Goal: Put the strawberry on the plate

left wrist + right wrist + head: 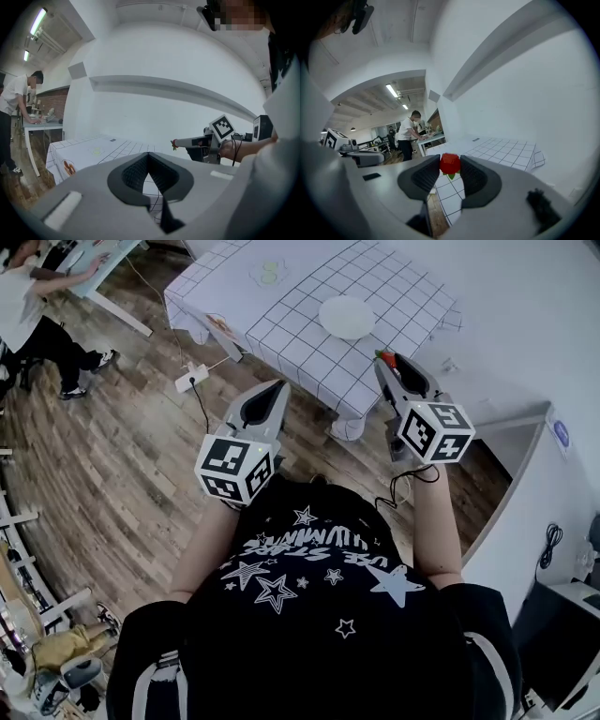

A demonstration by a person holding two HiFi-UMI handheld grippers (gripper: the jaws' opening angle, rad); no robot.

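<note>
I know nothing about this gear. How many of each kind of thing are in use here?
Grey two-jaw grippers: 2, the left gripper and the right gripper
Red strawberry with green leaves: 1, held by the right gripper
Round white plate: 1
Table under a white gridded cloth: 1
Total: 5

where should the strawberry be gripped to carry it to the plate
Across the strawberry's broad red body, with the jaws closing on its two flanks, as the right hand-held gripper holds it at its jaw tips. The rounded sides likely seat firmly there, and the green leaves hang free below.
</note>
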